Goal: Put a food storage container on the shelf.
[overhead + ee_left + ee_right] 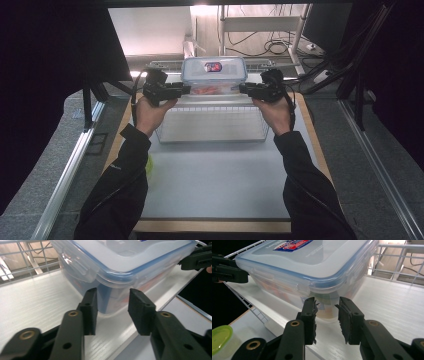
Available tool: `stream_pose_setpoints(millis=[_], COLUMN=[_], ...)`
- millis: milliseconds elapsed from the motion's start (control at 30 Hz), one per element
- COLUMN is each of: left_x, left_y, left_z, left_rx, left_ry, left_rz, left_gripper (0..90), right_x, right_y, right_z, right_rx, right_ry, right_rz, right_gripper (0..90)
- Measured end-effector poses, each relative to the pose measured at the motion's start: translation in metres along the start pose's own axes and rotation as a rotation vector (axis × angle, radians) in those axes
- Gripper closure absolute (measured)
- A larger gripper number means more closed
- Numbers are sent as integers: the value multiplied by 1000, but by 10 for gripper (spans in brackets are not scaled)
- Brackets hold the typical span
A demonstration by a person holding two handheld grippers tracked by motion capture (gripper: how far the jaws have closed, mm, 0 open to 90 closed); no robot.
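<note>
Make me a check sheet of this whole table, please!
Surface: white shelf under the box; grey table mat bare in front.
Job's things: clear lidded box, lid on, something orange-red inside.
Clutter: green-lidded jar at the mat's left edge; wire basket.
Grippers: left tool and right tool at opposite ends of the box, jaws apart at its corners.
Cables: loose cables behind the table.
Surroundings: monitor at far right, dark sides.
</note>
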State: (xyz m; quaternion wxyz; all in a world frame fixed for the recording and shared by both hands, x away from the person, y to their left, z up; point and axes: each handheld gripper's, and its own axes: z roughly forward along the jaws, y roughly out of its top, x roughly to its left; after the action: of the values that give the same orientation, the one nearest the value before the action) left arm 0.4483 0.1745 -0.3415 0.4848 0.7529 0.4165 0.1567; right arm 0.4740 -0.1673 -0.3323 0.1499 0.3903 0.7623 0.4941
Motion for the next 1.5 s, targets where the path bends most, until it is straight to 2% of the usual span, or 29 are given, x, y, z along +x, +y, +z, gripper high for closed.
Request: stream_pose_setpoints(millis=[233, 267, 300, 400, 533, 600, 767, 933, 967, 1133, 1167, 1333, 1433, 1500], left_x=[-9, -11, -14, -19, -25, -31, -43, -47, -49, -52, -55, -63, -64, -67], left_y=[-8, -10, -13, -19, -26, -34, -52, -65, -71, -83, -89, -105, -110, -115], left_z=[-4, -6, -7, -10, -14, -19, -26, -31, -34, -39, -41, -45, -46, -46], left_rx=[-31, -36, -41, -46, -51, -57, -47, -51, -56, -69, -74, -67, -55, -45], left_ry=[15, 12, 15, 14, 7, -18, -22, -37, -49, -56, -58, -65, -86, -82], left_rz=[55, 68, 85, 113, 141, 163, 199, 196, 184, 162, 160, 167, 167, 170], left_gripper=[387, 387, 343, 277, 233, 204, 181, 154, 149, 116, 108, 81, 69, 55], right_x=[7, 9, 13, 18, 22, 27, 36, 46, 47, 52, 53, 57, 57, 58], right_y=[-3, -4, -5, -7, -9, -13, -22, -35, -38, -54, -58, -72, -78, -83], right_z=[-2, -2, -4, -7, -12, -16, -24, -29, -30, -32, -32, -33, -34, -34], right_rx=[-1, 3, 10, 8, 5, 3, -8, -1, 0, 13, 12, 15, 18, 17], right_ry=[9, 12, 19, 27, 36, 47, 70, 87, 87, 92, 94, 94, 102, 107], right_rz=[-29, -38, -56, -78, -95, -110, -132, -166, -174, -195, -196, -212, -209, -208], right_gripper=[542, 521, 485, 449, 413, 374, 307, 244, 231, 173, 160, 123, 106, 95])
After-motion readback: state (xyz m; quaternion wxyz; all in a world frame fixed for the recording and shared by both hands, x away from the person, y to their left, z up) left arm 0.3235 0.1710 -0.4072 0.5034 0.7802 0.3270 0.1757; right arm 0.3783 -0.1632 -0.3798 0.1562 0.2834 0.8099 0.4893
